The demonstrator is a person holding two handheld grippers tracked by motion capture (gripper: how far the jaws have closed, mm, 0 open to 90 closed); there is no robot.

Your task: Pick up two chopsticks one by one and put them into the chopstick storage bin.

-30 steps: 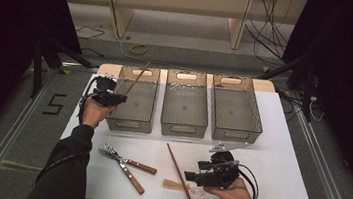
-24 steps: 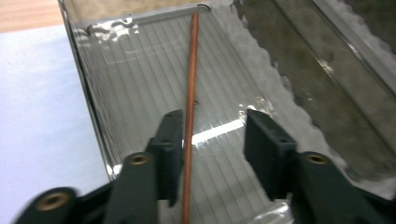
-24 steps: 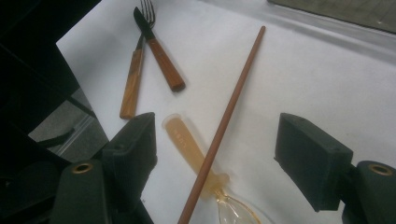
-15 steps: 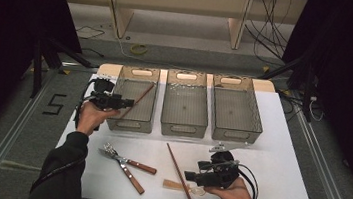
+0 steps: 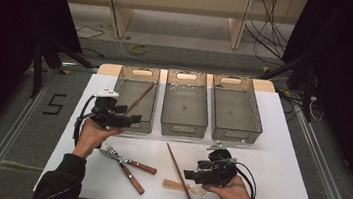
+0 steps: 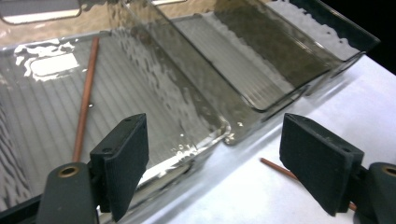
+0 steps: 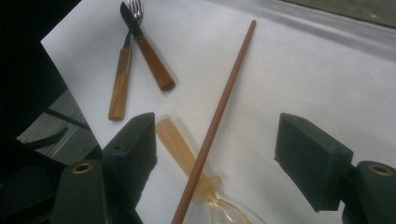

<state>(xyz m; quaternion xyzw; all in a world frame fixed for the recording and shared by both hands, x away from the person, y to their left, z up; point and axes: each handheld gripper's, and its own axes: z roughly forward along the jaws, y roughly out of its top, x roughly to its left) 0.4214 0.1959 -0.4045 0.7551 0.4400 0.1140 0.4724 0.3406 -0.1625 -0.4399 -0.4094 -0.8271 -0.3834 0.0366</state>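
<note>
— Brown chopstick (image 5: 140, 97) lies in our left bin (image 5: 124, 81), upper left of frame; the left gripper (image 5: 134, 120) at the bin's near rim has just opened wide, holding nothing.

— Our right gripper (image 5: 187, 174), lower centre, gapes over the second chopstick (image 5: 181, 179) and spoon (image 5: 175, 185) on open white table (image 5: 276, 176).

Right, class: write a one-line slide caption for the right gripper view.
Open right gripper poised over a chopstick crossing a clear spoon.

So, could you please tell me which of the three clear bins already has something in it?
The left bin, nearest the left claw: a brown chopstick lies in it, while the middle bin and right bin hold nothing.
</note>
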